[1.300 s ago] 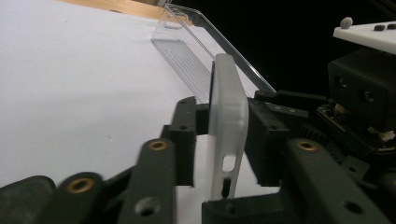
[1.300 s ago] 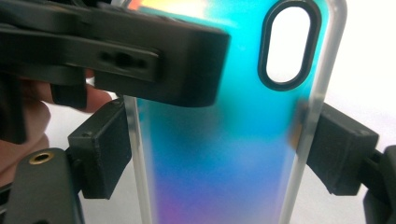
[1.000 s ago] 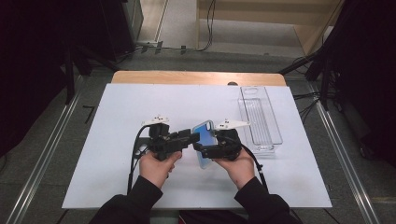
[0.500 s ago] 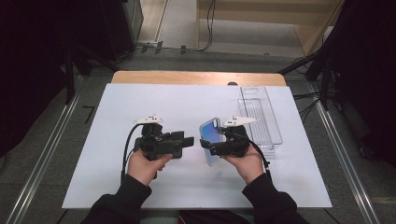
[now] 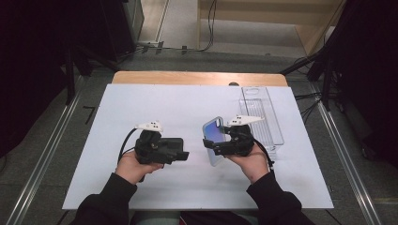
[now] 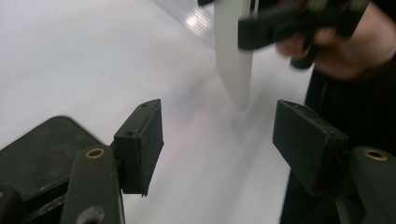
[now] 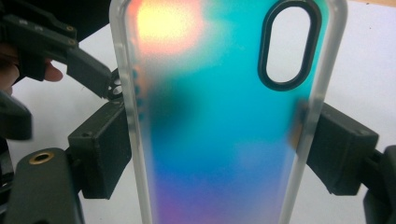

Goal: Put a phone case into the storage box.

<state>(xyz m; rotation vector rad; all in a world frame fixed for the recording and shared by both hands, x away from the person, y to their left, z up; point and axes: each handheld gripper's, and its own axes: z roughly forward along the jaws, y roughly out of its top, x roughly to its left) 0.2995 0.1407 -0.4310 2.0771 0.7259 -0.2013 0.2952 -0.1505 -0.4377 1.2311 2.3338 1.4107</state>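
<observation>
With the left hand-held gripper (image 5: 184,154) just opened wide and empty, the iridescent blue translucent plastic phone case (image 7: 224,116) hangs above the white desk (image 5: 141,108), clamped edgewise by the right hand-held gripper (image 5: 210,143) alone; slick rims risk slipping.

The high view looks forward and down from above the person's side onto the whole white table (image 5: 187,108), far enough to take in both forearms and the floor around it. The left gripper view sits low and close over the table, looking along the left gripper (image 6: 219,135) toward the right gripper (image 6: 289,23) and the phone case (image 6: 233,56) it holds. The right gripper view looks from very near along the right gripper's jaws at the same phone case, with the left gripper beyond; all three share this case.
</observation>
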